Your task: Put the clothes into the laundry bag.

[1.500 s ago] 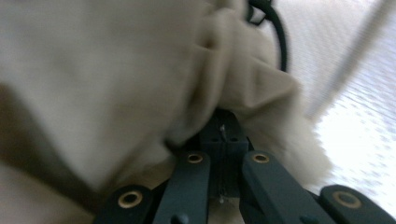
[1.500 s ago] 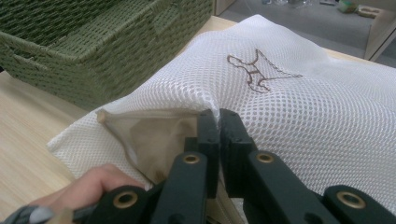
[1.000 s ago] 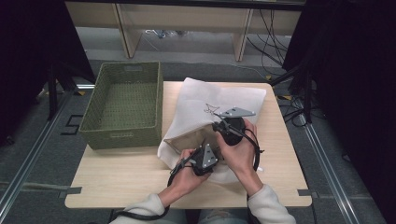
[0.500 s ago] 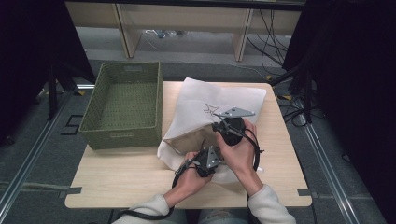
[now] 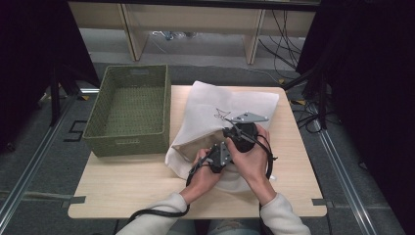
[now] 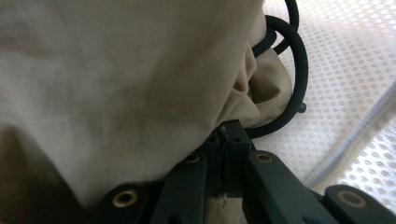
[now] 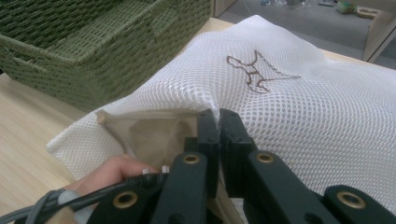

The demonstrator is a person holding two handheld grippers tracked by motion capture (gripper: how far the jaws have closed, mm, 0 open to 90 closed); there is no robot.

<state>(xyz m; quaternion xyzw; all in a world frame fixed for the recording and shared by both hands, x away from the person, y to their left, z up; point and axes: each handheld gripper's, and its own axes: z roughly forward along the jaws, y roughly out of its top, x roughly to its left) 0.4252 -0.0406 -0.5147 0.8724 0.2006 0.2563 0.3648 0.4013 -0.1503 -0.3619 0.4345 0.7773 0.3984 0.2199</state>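
My hands meet low over the table [image 5: 122,191], wrists bent inward. My left tongs [image 6: 223,135] have just been closing and now pinch beige cloth [image 6: 116,84] inside the white mesh bag [image 5: 230,105]. My right tongs [image 7: 218,122] clamp the bag's upper mesh layer at its opening (green basket [image 5: 132,112] just beside).

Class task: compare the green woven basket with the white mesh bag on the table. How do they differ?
The basket is green, stiff and stands open upward; the mesh bag is white, soft and lies flat. The basket stands untouched; the bag is pinched by both grippers. Both rest on the table.
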